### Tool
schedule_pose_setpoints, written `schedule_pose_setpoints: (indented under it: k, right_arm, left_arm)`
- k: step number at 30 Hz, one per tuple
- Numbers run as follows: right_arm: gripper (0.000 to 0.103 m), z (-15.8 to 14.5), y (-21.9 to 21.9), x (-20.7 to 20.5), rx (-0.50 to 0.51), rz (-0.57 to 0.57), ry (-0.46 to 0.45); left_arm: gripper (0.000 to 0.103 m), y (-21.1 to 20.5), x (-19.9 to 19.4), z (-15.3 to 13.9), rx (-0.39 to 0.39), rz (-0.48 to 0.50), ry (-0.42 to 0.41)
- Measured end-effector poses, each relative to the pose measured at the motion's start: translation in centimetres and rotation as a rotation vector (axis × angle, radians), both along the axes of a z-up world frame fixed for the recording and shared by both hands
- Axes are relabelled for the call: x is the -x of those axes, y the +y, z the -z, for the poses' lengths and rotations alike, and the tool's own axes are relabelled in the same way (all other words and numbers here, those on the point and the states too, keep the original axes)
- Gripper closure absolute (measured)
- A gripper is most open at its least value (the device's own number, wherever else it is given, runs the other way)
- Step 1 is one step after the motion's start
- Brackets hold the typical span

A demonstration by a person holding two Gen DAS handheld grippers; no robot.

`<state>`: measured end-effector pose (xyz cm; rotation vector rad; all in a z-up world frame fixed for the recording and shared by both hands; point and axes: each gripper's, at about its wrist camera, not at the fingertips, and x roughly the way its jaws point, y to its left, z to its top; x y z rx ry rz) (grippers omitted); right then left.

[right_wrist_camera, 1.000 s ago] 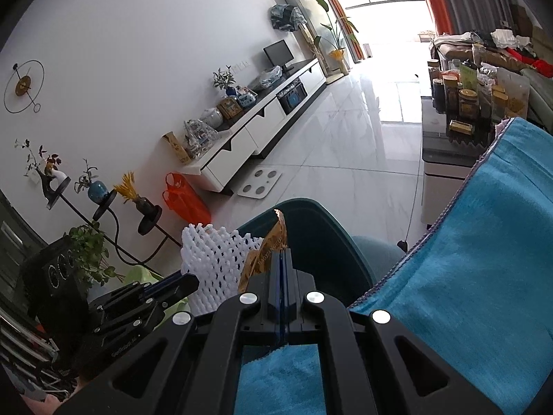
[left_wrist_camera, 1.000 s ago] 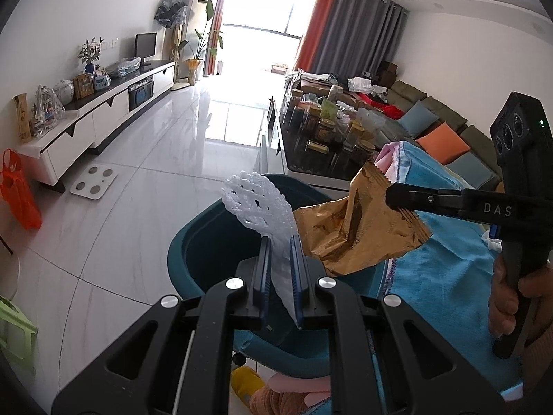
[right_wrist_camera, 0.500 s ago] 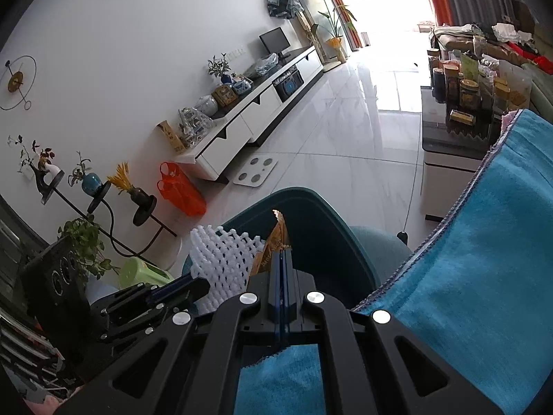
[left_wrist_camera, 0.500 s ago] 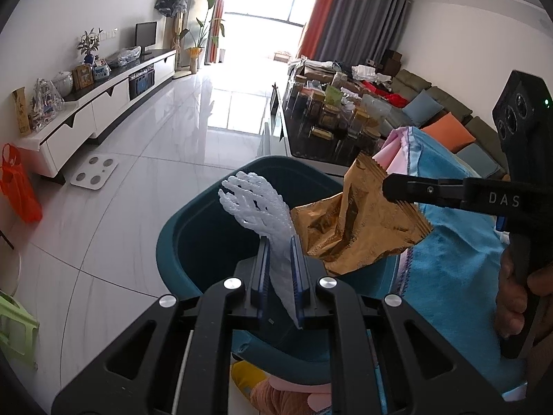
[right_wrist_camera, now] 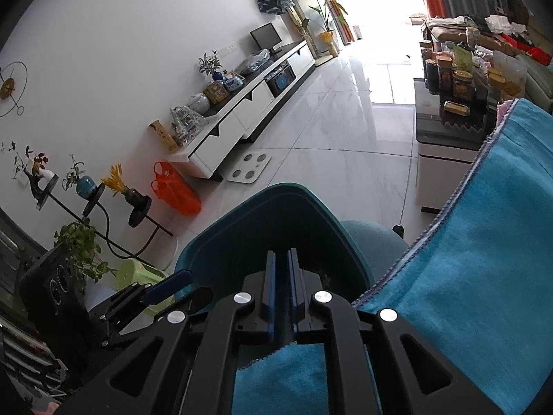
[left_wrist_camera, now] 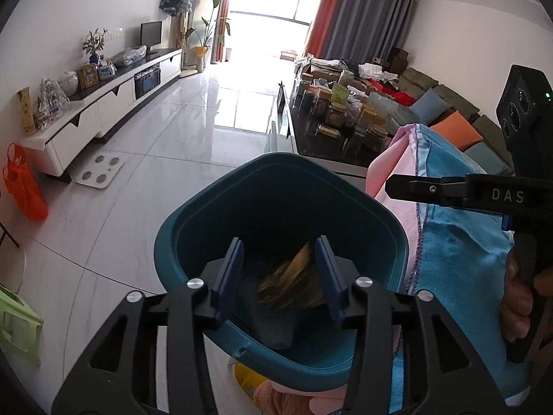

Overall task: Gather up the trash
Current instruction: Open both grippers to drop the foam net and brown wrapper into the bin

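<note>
Now I am watching the gold wrapper (left_wrist_camera: 293, 287) dropping into the teal bin (left_wrist_camera: 193, 221) below both just-opening, empty grippers, left gripper (left_wrist_camera: 279, 269) and right gripper (right_wrist_camera: 281, 290), and worrying it is snagging on the rim and tumbling to the floor.

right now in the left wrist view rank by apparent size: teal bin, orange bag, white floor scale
1. teal bin, largest, though it's nearest the camera
2. orange bag
3. white floor scale, close to the bag, so unsure
</note>
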<state>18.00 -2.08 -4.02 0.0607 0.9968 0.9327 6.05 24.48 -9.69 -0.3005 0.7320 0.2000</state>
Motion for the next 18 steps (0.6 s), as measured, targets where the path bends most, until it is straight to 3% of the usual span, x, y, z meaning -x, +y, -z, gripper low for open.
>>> schedule_pose_setpoints:
  k: [10,18]
  right_arm:
    - [0.076,-2.3,-2.9,1.8,-0.033,0.015,-0.077]
    - [0.061,-5.0,-8.2,4.3,-0.085,0.052,-0.162]
  left_arm:
    - [0.025,-2.3,2.3,-3.0,-0.069,0.035,-0.093]
    - [0.014,-5.5,4.1,-5.3,-0.077,0.120,-0.170]
